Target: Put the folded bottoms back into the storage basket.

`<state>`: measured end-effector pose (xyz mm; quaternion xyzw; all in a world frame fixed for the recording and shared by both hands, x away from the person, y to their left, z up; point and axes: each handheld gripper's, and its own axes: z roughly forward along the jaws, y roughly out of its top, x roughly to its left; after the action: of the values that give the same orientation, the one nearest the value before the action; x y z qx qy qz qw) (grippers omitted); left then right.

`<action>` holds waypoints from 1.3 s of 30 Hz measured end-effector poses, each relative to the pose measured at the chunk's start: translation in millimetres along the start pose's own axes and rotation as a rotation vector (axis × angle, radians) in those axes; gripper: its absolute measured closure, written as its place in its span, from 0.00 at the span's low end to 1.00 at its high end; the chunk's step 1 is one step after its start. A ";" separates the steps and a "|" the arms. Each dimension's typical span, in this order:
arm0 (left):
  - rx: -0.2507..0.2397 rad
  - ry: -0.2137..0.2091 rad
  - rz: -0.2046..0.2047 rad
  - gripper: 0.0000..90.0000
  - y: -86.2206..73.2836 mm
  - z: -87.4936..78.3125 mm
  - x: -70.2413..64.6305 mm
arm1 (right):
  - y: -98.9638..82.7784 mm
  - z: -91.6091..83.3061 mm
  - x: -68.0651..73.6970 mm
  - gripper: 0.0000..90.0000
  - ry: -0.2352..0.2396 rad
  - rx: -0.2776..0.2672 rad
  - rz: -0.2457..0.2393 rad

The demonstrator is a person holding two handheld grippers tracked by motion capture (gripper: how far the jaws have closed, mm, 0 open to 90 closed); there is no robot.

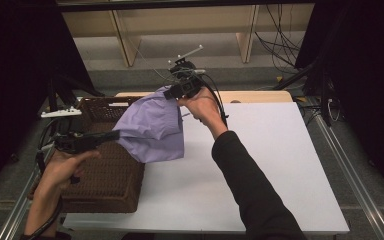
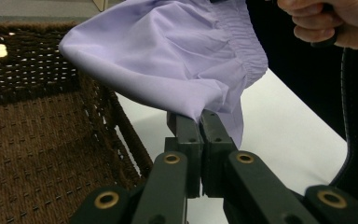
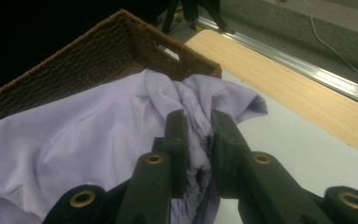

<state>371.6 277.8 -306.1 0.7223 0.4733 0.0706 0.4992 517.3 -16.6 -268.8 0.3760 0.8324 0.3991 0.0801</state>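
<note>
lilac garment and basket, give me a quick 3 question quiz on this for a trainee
1. True or false: both grippers are shut on the lilac garment.
2. Where does the garment hang? A) lifted between the two grippers, over the wicker basket and the white table; B) flat on the floor; C) folded inside a drawer.
3. Which part of the garment does the right gripper pinch?

Key
1. True: the left gripper pinches a thin edge, the right a thick bunch.
2. A
3. A gathered, bunched fold; the elastic waistband runs toward it in the left gripper view.
</note>
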 end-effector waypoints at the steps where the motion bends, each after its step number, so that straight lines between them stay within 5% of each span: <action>1: -0.001 -0.001 -0.003 0.98 -0.1 -1.2 0.8 | 0.8 1.3 1.1 0.88 0.001 -0.003 0.000; 39: -0.050 0.049 -0.086 0.98 -6.1 -49.3 47.7 | 31.9 35.3 42.4 0.87 0.024 -0.007 -0.032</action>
<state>365.4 346.4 -304.4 0.6867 0.5139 0.0786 0.5082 520.7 46.7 -262.2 0.3575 0.8379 0.4051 0.0776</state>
